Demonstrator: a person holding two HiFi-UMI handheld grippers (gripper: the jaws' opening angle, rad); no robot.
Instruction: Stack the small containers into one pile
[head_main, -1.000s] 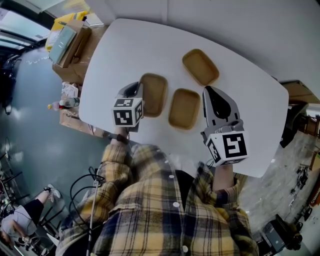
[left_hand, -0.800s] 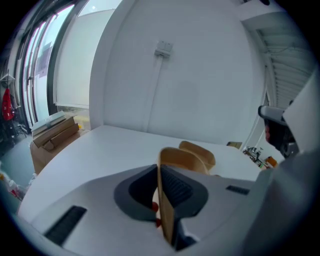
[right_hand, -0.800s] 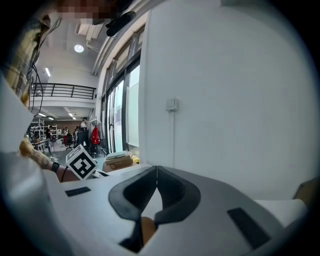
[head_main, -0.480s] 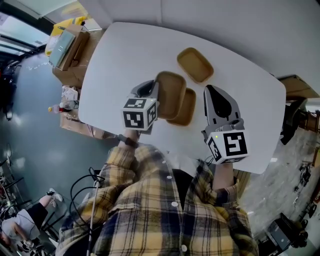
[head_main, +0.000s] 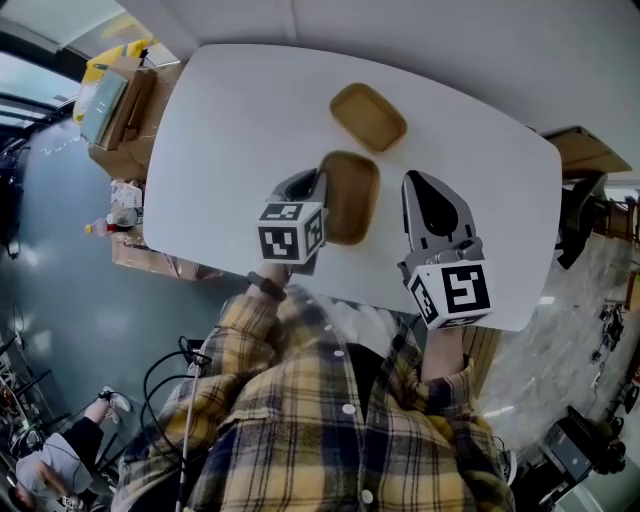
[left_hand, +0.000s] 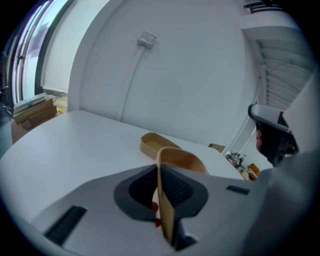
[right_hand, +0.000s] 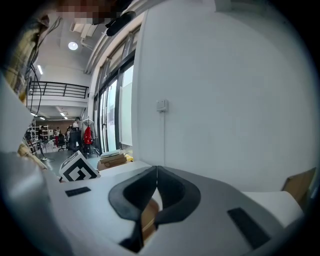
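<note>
Seemingly mid-stack, the head view looked steeply down on a white table (head_main: 230, 120) with 2 grippers held over its near edge. At frame centre, the left gripper (head_main: 314, 186) had its jaws pinched tight on the thin side wall of a shallow tan container (head_main: 350, 197); its own view showed that wall standing edge-on between the ribbed pads. A second tan container (head_main: 368, 117) lay apart from it, open side up, toward the upper centre of the frame. Whether another container sat hidden beneath the held one could not be told from above. To the right of centre, the right gripper (head_main: 420, 182) hung with its jaws closed together on nothing, and a tan container edge showed only behind them. The step in hand looked like carrying the gripped container to the pile. The next move probably called for lining its rim up squarely with the container below, lowering it until it nested, and only then loosening the pinch.
</note>
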